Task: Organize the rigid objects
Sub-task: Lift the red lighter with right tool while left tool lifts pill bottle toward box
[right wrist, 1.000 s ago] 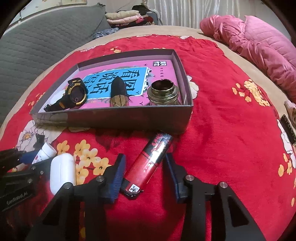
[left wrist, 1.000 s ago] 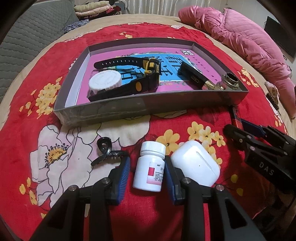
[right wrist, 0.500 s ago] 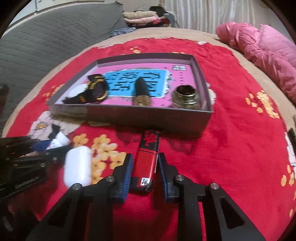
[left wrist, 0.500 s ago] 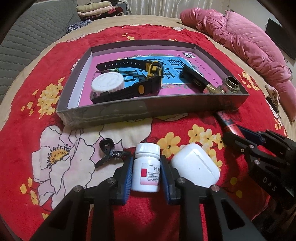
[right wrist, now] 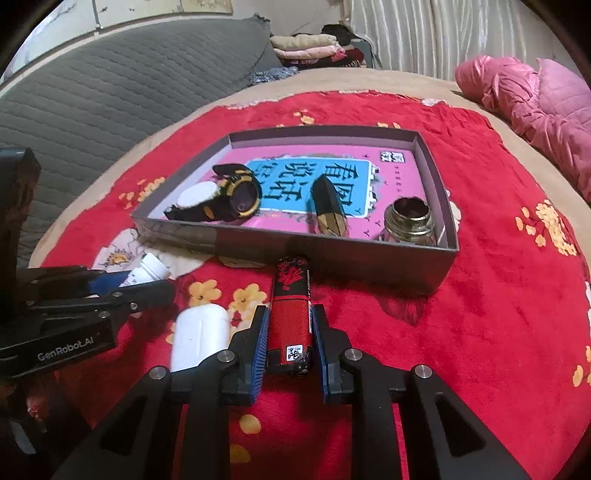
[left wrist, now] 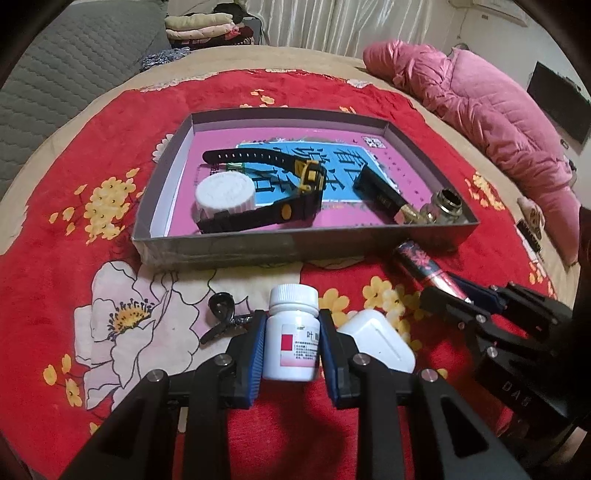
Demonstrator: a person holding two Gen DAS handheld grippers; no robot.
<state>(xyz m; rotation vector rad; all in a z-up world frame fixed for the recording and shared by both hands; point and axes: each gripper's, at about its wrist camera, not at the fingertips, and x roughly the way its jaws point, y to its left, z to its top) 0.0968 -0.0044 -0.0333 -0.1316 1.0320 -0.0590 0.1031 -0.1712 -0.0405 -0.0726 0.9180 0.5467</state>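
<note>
Gripping a white pill bottle (left wrist: 291,334), the left gripper (left wrist: 291,347) has its blue-padded fingers (left wrist: 256,354) clamped on both sides of the bottle body; bottle upright, white cap toward the tray. Right gripper (right wrist: 290,343) fingers clamped on a red-and-black patterned tube (right wrist: 290,317), lying lengthwise, its far end almost at the near wall of the tray.

Support surface: bed with red floral blanket (left wrist: 55,266). Grey cardboard tray (left wrist: 303,243) sits mid-blanket, beyond both grippers; its near wall stands between the held items and the tray floor.

Tray contents, left wrist view:
- white round lid (left wrist: 225,194), near-left corner
- black-and-yellow wristwatch (left wrist: 295,192), strap running across the middle, touching the lid
- black-and-gold pen-like case (left wrist: 382,194), right of centre
- metal threaded fitting (left wrist: 445,206), near-right corner
- pink-and-blue printed sheet (left wrist: 343,162) lining the floor

Outside the tray, on the blanket:
- white earbud case (left wrist: 376,341), just right of the left gripper's right finger, between the two grippers
- black hair clip (left wrist: 221,314), just left of the left gripper's left finger

Pink quilted jacket (left wrist: 480,107) along the bed's far-right edge; folded clothes (left wrist: 207,29) beyond the far edge.
</note>
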